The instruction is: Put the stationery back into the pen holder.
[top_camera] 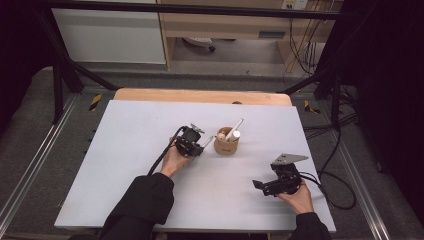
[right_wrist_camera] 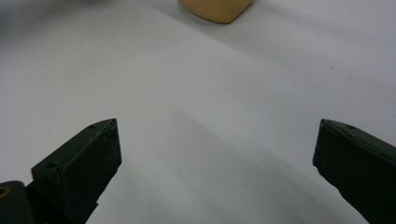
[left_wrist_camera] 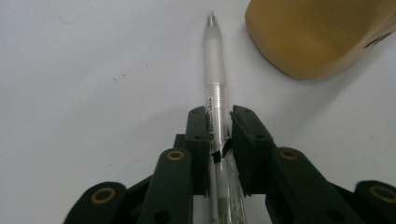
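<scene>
Pinching a clear pen [left_wrist_camera: 215, 100] lying on the white counter [left_wrist_camera: 93, 93] just beside the wooden pen cup [left_wrist_camera: 317, 37], the left gripper [left_wrist_camera: 219, 119] holds it off-centre (toward the rear) — lifted, the pen could pivot or slip. The right gripper [right_wrist_camera: 217, 140] rests wide open, holding nothing.

The right gripper [right_wrist_camera: 217, 144] hangs over the white table [right_wrist_camera: 196, 93] with its two black jaws spread wide, nothing between them. Beyond the jaws, well apart from them, sits the base of a tan wooden cup [right_wrist_camera: 215, 9].
</scene>
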### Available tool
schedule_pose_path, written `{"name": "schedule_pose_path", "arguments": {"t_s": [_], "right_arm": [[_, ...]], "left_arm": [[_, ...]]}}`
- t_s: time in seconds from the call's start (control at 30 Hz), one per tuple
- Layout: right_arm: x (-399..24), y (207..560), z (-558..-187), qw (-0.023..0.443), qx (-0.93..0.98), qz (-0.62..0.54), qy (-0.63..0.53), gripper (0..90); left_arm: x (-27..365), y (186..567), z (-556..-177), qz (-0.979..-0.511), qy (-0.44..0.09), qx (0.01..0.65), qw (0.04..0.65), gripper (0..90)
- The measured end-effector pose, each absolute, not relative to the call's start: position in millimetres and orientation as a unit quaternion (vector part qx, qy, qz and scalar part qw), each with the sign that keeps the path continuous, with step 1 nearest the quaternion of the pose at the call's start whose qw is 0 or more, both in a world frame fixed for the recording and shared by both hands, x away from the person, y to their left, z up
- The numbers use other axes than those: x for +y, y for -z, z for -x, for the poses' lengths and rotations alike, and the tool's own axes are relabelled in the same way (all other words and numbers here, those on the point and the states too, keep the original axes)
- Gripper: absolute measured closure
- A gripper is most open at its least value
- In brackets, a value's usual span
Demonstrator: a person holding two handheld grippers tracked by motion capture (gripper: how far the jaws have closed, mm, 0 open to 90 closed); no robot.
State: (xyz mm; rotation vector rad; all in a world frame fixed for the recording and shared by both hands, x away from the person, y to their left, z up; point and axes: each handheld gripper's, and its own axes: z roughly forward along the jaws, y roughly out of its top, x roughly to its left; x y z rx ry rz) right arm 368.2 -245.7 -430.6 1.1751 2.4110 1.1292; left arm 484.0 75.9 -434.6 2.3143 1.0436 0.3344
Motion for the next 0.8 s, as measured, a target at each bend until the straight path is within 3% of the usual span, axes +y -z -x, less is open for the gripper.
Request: {"name": "schedule_pose_path", "arguments": {"t_s": [0.8], "right_arm": [[-245.8, 430.4, -368.1, 0.114, 0.823, -0.401, -0.386, 1.9]], "left_arm": [[75.3, 436.5, -484.1, -0.866, -0.129, 0.388, 0.288, 79.3]]}}
